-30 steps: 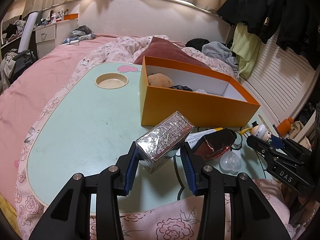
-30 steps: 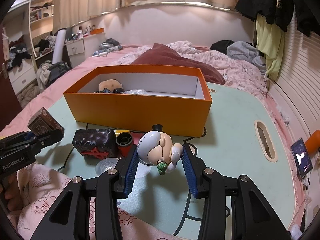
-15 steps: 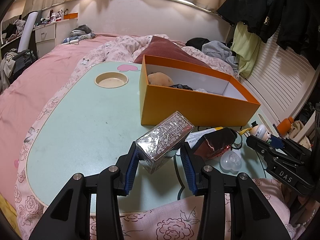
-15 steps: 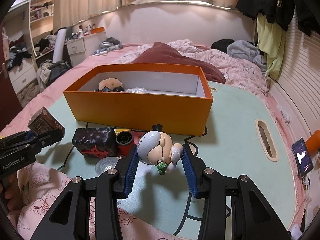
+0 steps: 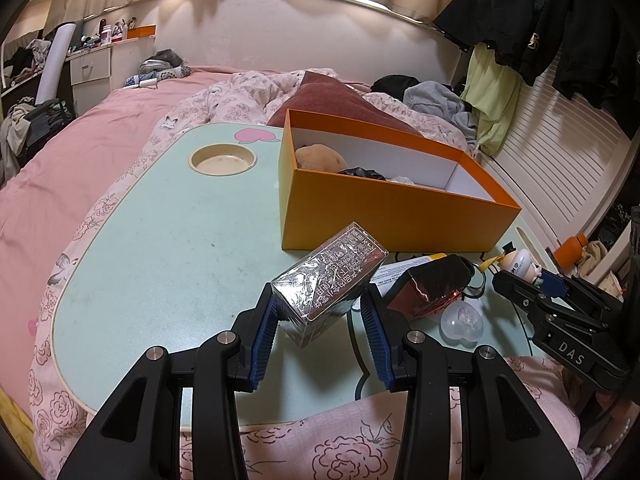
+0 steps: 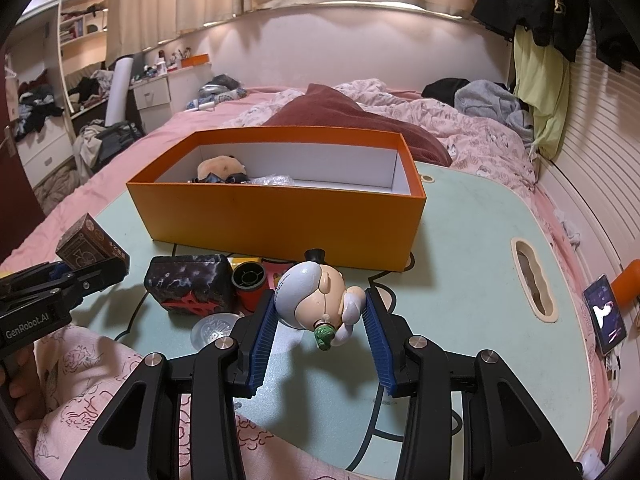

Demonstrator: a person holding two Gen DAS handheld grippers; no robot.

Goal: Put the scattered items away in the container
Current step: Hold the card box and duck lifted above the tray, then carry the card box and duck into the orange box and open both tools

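Left gripper (image 5: 320, 320) jaws clamped on foil-wrapped box (image 5: 328, 280), box tilted, lifted above tabletop (image 5: 160, 264). Right gripper (image 6: 320, 316) jaws clamped on doll figurine (image 6: 316, 300), head between pads. Dark red-black box (image 6: 188, 284), red cap (image 6: 250, 284), clear disc (image 6: 214, 328) lie just beside. Orange container (image 6: 280, 220) beyond, plush toy (image 6: 220, 168) inside at left end.

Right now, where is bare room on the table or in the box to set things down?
Free: the table left of the orange box around the round cup hole, the box's right half, and the table between box and long slot. Crowded: in front of the box, around the dark block and red cap.
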